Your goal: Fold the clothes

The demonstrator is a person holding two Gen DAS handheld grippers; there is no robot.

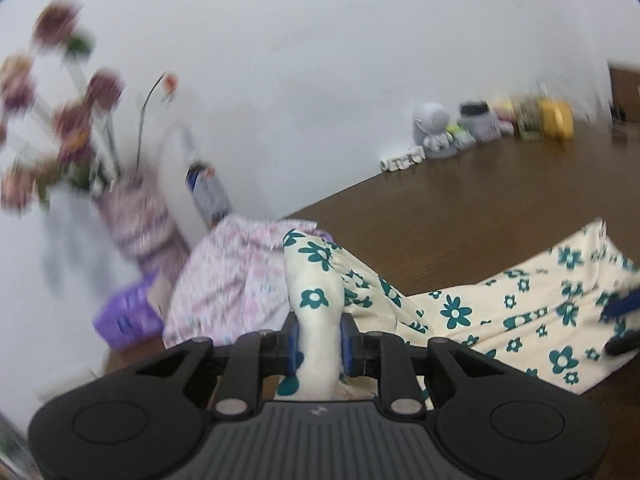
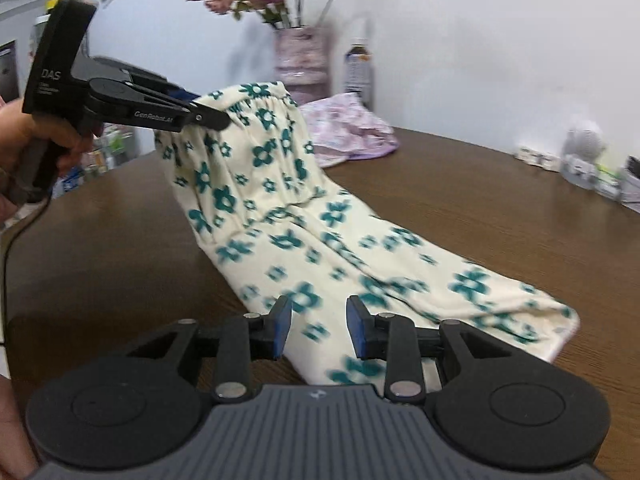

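From the left wrist we see our left tongs (image 1: 319, 338) pinched onto a bunched fold of the trousers (image 1: 500, 308), soft cream cloth printed with teal flowers; the blue pads press the fold from both sides. The rest of the cloth slopes away to the right and lies on the dark wood-grain bench (image 1: 480, 208). At the far right edge the tips of the right tongs (image 1: 620, 326) poke in above the cloth. Behind the fold sits a crumpled pink garment (image 1: 232, 276), and beyond it a striped vase (image 1: 140, 220) of blurred dusty-pink flowers (image 1: 60, 112) and a bottle (image 1: 208, 192), against a plain white wall. Small jars and trinkets (image 1: 476, 128) line the far edge of the bench.

From the right wrist, our right tongs (image 2: 319, 328) stand part open over the trousers' (image 2: 320, 232) lower end, with nothing pressed between the pads. The left tongs (image 2: 208, 118) hold the gathered elastic waistband up off the bench (image 2: 480, 184), so the cloth hangs in a drape and runs down to lie flat toward us. A hand (image 2: 24, 136) grips the black pistol handle at the left, the tool pointing right, about level. The pink garment (image 2: 352, 132) lies behind.
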